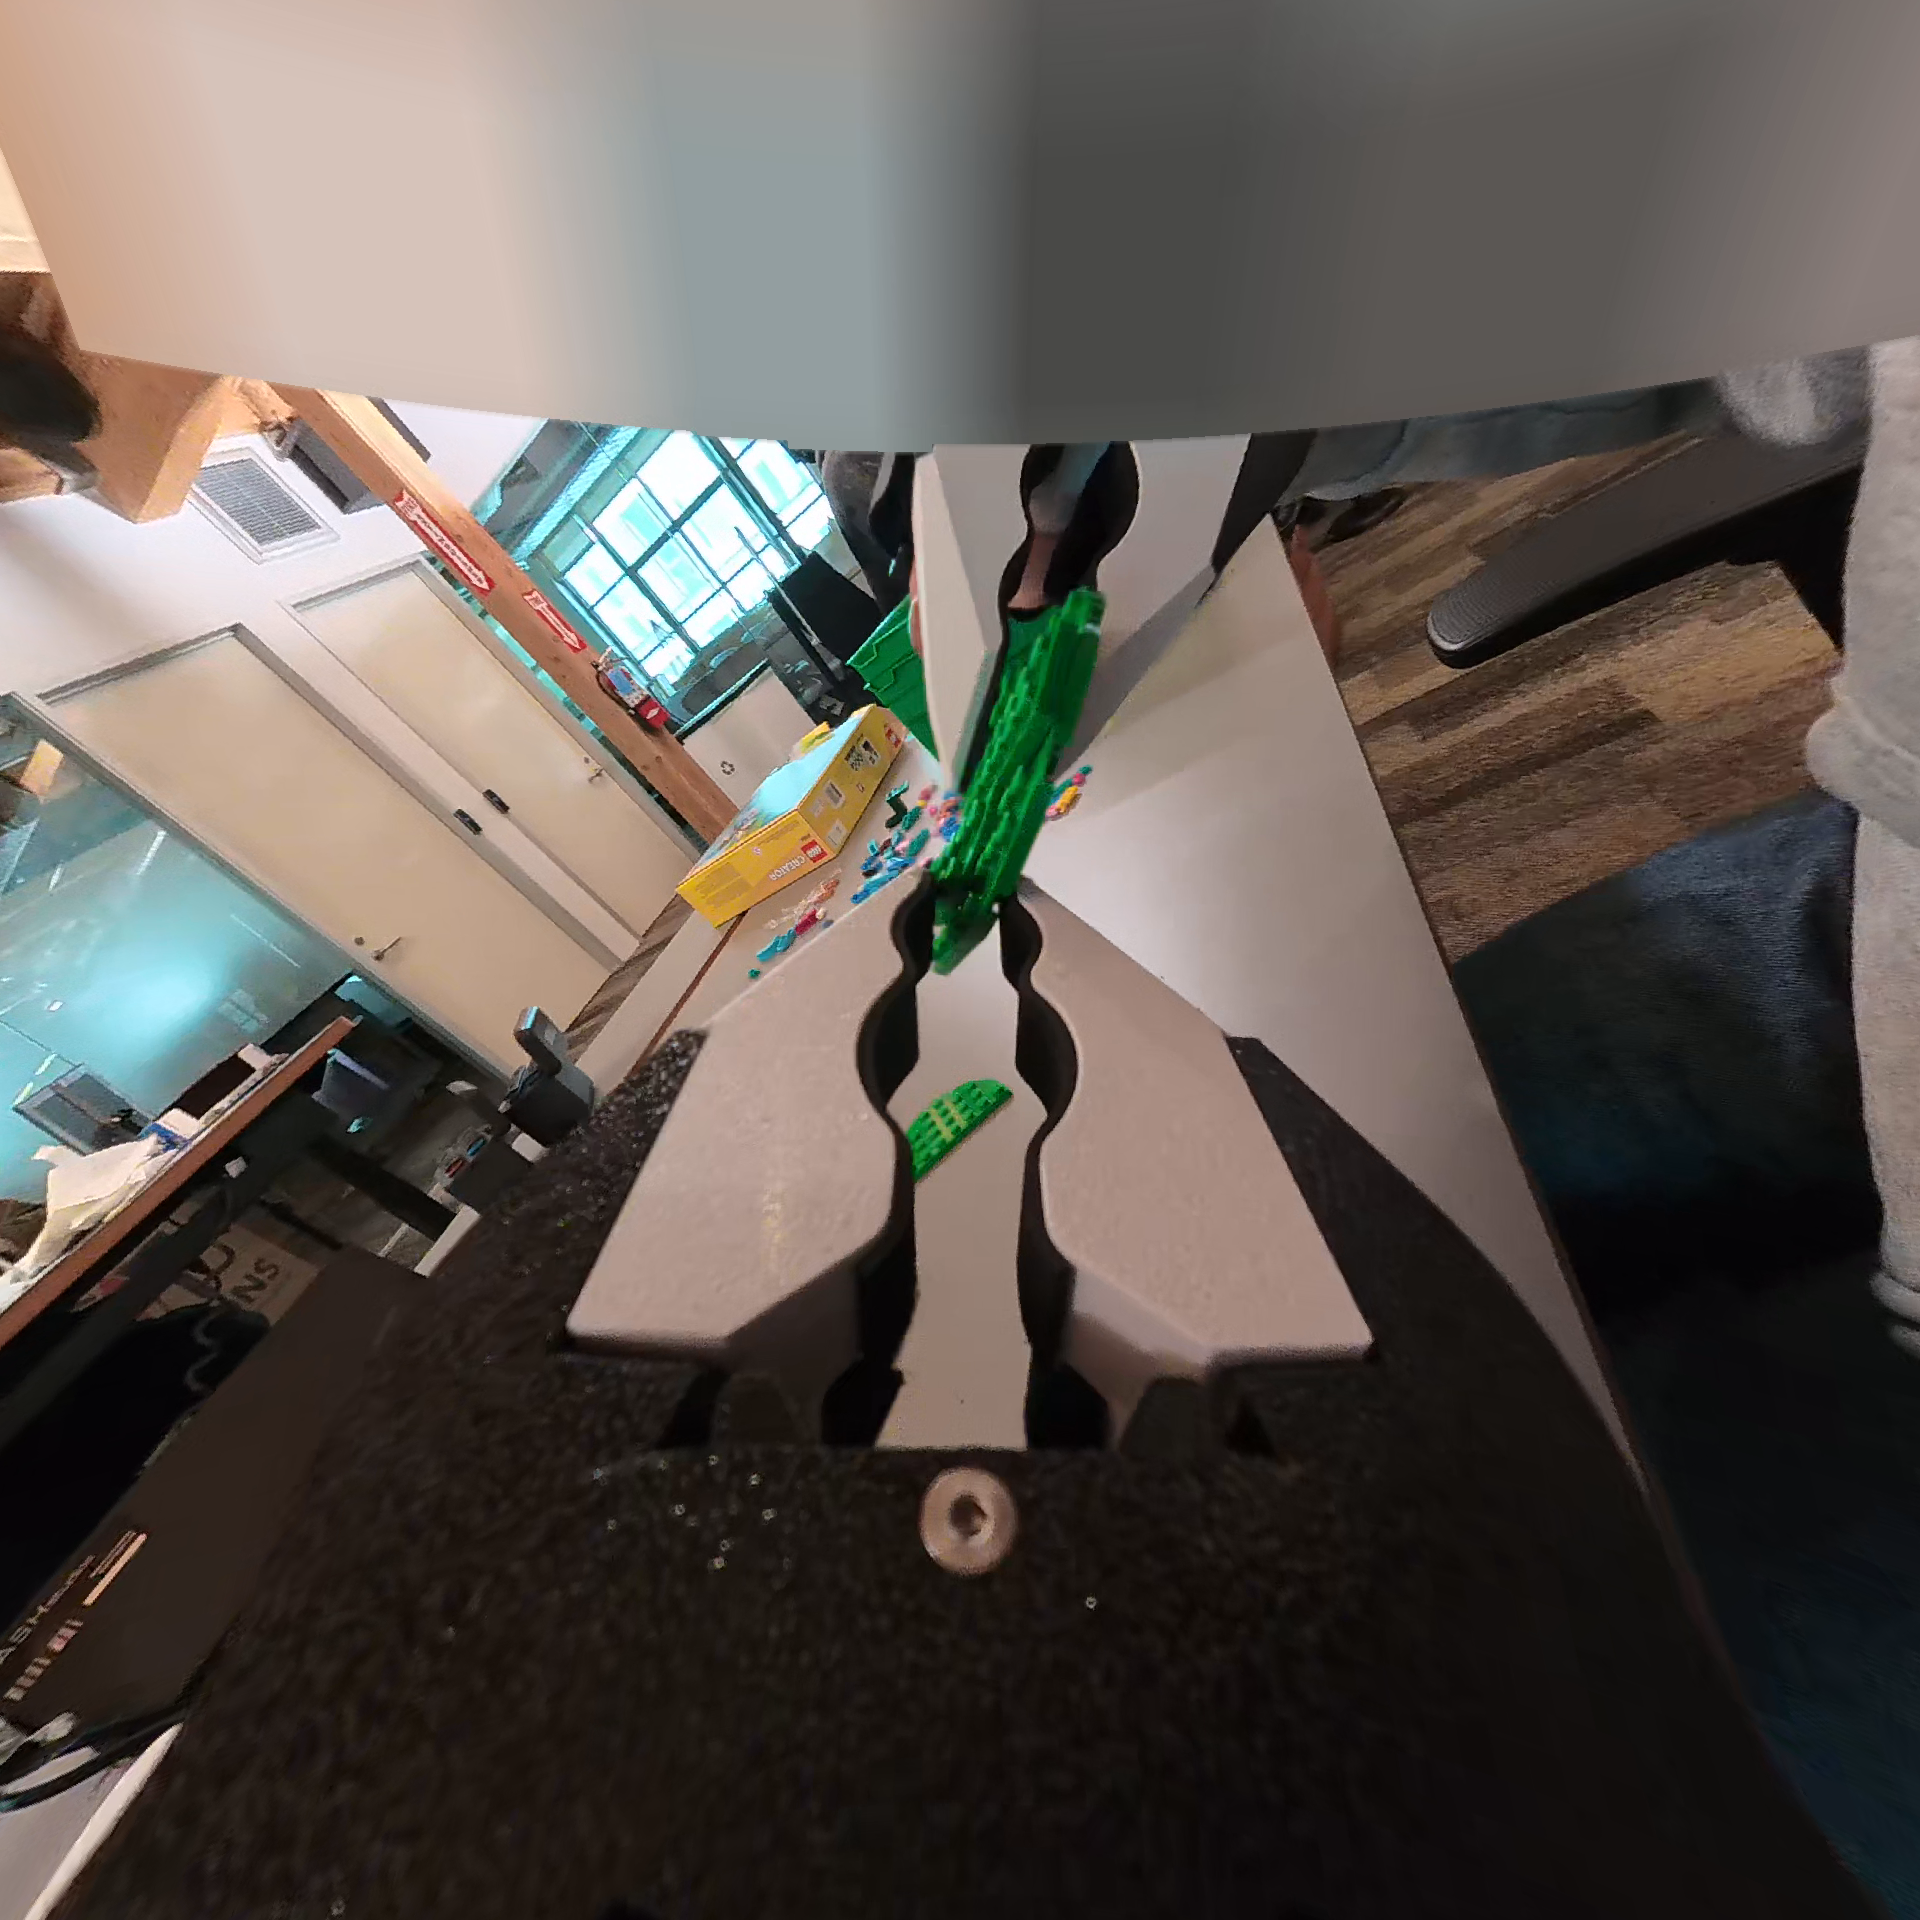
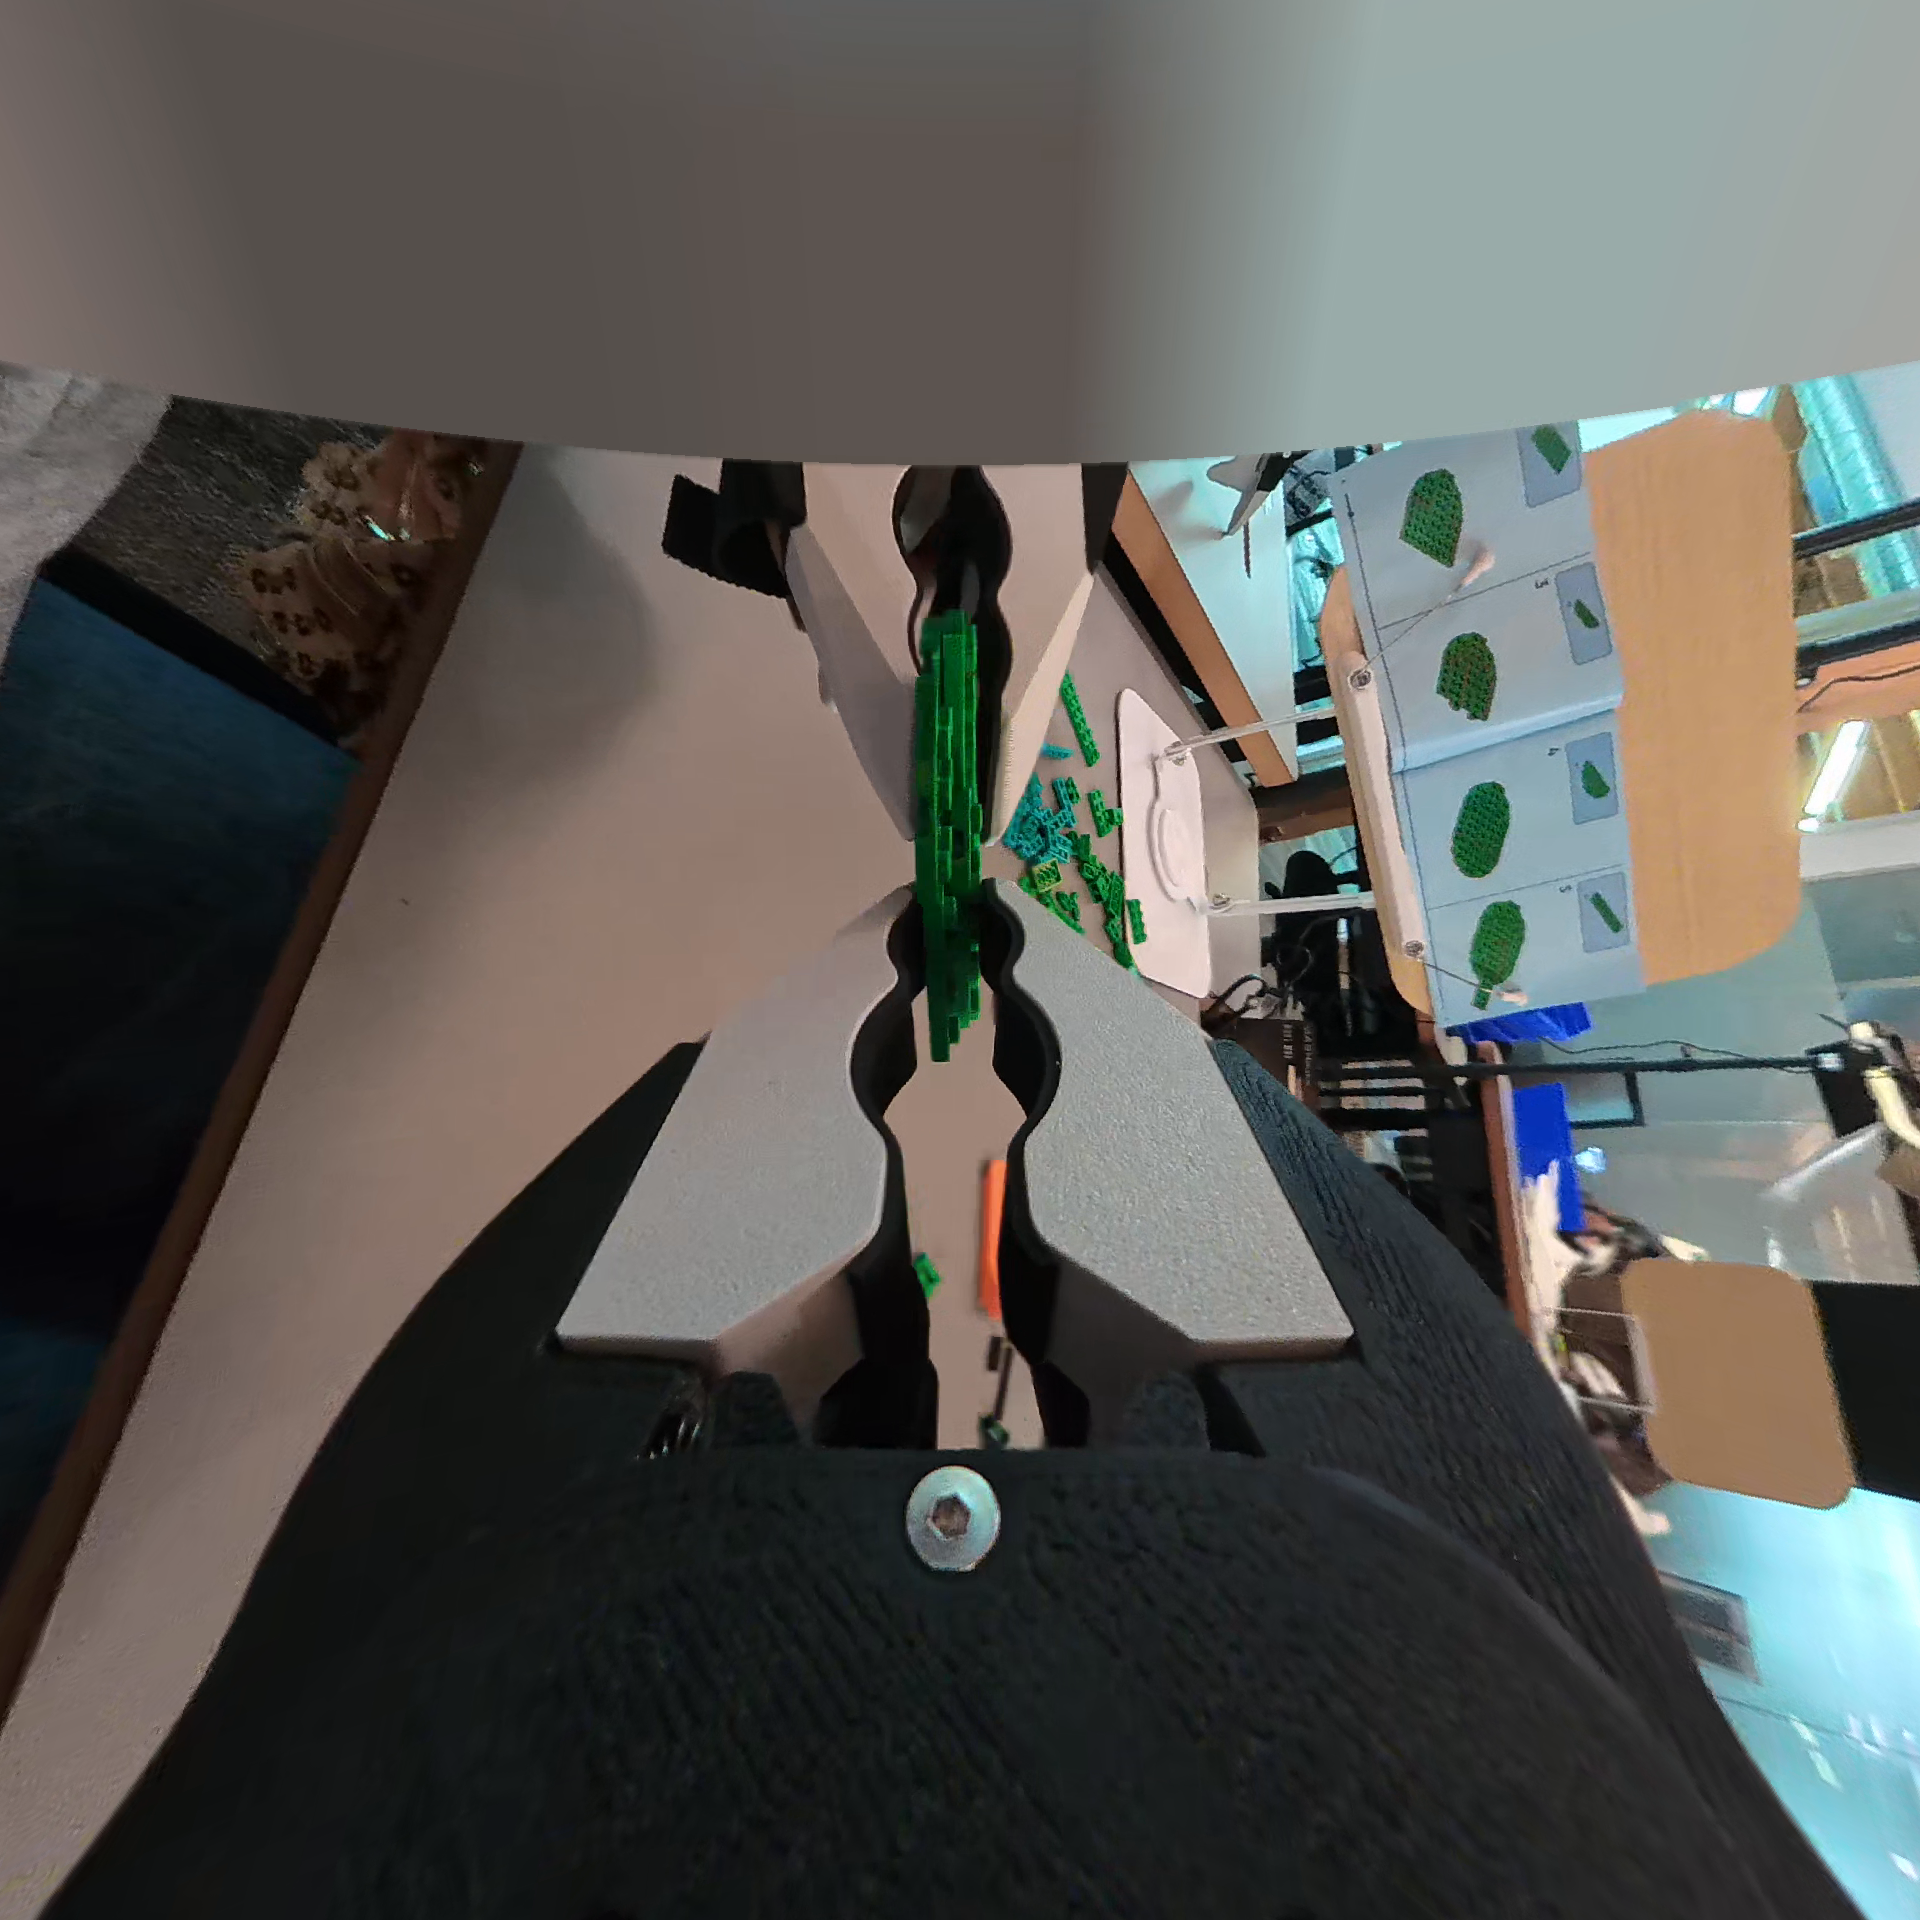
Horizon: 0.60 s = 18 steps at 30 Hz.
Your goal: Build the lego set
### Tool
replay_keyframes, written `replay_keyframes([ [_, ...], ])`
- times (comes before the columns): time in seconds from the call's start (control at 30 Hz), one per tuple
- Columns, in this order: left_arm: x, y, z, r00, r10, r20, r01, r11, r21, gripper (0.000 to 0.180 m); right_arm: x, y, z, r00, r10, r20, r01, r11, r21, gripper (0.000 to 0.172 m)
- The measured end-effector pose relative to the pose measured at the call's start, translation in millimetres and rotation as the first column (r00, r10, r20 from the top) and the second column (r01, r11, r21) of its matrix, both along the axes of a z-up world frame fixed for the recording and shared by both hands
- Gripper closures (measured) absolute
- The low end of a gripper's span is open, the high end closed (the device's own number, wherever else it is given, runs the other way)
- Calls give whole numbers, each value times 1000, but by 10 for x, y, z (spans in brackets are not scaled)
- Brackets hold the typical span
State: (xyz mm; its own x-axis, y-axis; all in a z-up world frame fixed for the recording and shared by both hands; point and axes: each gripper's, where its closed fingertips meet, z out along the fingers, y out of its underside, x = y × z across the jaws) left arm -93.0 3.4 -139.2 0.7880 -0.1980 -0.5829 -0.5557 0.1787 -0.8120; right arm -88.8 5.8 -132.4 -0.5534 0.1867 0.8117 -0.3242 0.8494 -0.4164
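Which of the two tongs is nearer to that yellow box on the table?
Left. The left tongs grip the green brick plate's end beside the yellow box. The right tongs grip its far end, farther away.

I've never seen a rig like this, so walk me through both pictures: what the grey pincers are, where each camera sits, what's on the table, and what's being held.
Each picture comes from a camera mounted on a hand-held two-finger gripper, looking along its fingers. The left gripper and the right gripper face each other, and each pinches one end of the same flat green brick assembly, held edge-on above the white table. On the table lie a yellow box, small loose bricks and a loose green plate. An instruction booklet stands on a holder.
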Motion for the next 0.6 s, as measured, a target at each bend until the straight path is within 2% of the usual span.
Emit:
replay_keyframes([
  [0.1,-13,13,58,1000,27,1,-27,999,44,156,28,-21,2,1000,11,21,-11,1000,-7,165],
  [0.2,43,11,60,1000,6,-15,-6,999,36,153,66,-48,-16,997,35,65,-32,998,-45,165],
  [0.27,80,19,37,999,-6,-31,7,1000,23,158,98,-82,2,994,62,89,-54,994,-92,165],
  [0.33,131,23,9,999,-32,-39,32,999,5,172,117,-101,29,990,80,115,-63,988,-141,165],
  [0.43,159,15,31,998,-53,-22,54,999,3,173,136,-105,46,983,102,155,-69,976,-208,165],
  [0.6,175,14,-17,997,-79,7,79,994,-72,174,147,-106,8,980,114,164,-76,972,-222,165],
])
